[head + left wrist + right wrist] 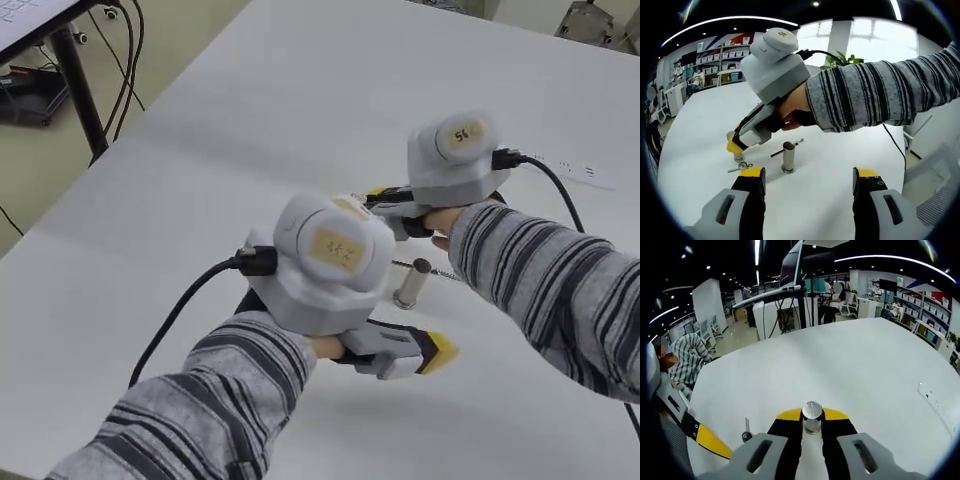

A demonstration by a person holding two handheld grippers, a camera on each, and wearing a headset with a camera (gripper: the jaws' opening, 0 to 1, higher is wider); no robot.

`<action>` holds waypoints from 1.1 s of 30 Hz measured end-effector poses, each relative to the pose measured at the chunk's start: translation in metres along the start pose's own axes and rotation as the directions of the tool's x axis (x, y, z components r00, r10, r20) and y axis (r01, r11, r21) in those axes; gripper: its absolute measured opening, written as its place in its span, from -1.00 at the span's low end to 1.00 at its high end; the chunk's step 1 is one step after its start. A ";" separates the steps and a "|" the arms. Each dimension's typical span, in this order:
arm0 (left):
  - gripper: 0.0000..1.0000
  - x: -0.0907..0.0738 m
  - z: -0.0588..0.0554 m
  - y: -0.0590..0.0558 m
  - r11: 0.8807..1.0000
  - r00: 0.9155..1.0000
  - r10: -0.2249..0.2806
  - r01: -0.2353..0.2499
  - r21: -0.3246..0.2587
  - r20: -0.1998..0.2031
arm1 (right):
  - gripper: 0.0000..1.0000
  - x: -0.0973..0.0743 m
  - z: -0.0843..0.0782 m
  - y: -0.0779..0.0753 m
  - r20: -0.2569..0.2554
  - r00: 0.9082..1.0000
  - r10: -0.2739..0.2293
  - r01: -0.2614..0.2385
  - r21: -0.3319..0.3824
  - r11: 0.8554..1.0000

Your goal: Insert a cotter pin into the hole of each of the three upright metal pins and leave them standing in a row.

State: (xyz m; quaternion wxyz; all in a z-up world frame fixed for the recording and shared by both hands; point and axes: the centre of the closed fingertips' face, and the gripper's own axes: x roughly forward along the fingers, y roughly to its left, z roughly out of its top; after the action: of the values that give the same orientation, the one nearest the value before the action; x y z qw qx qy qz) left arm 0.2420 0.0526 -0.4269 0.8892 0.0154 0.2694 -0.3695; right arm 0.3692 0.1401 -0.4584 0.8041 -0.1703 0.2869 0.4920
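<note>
Clamping one upright pin [812,411], the right gripper [812,424] steadies it; the left gripper [810,175], open and empty, must fetch the cotter pin [740,166] beside that pin.

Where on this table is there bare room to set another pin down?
Free: the broad bare table beyond the right gripper, out to the far edge. Crowded: between it and the left gripper, where a standing metal pin and loose cotter pin sit.

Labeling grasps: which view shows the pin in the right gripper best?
Right gripper view: the pin stands upright, clamped in the right gripper, its top face clear. In the left gripper view its lower part peeks below that gripper's yellow tip. In the head view the gripper's housing hides it.
</note>
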 end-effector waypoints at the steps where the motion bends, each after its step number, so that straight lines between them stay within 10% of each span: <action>1: 0.39 0.000 0.000 0.000 1.000 1.000 0.000 0.000 0.000 -0.001 | -0.83 -0.001 0.000 0.001 -0.003 1.000 -0.001 0.001 -0.003 1.000; 33: 0.71 0.003 0.008 -0.012 0.998 0.999 -0.035 0.033 0.050 0.026 | -0.83 -0.099 -0.065 -0.032 -0.073 0.984 -0.160 0.166 0.074 0.983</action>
State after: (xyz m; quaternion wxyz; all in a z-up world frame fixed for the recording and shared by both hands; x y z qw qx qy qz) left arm 0.2397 0.0406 -0.4193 0.8857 0.0277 0.2484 -0.3913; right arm 0.3438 0.0207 -0.4470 0.8379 -0.1772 0.3182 0.4066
